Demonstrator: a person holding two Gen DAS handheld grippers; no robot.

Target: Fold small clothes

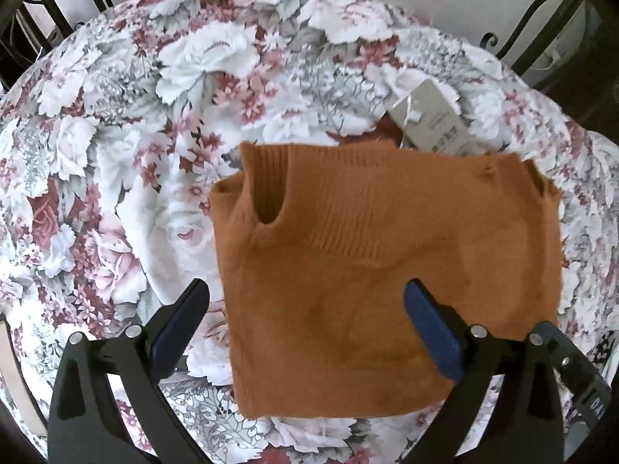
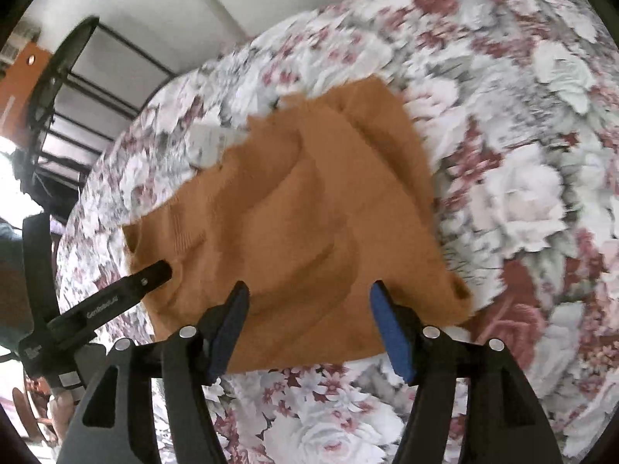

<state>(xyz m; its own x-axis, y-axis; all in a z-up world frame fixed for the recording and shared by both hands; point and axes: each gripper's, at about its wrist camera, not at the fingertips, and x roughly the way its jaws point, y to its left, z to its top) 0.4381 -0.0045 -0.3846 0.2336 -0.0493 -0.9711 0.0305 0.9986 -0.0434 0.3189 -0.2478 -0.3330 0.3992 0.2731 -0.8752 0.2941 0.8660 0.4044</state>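
Now the orange sweater point(image 1: 371, 255) lies folded on the floral cloth point(image 1: 116, 135), with the left gripper point(image 1: 305, 309) and right gripper point(image 2: 305, 305) both spread wide above it, holding nothing. Loose humps remain, so I'd guess a careless regrip could drag the layers apart.

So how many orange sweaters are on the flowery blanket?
1. The orange sweater lies folded on the flowery blanket, under both open grippers, with a paper tag at its far edge. Nothing shows another one hiding beneath.
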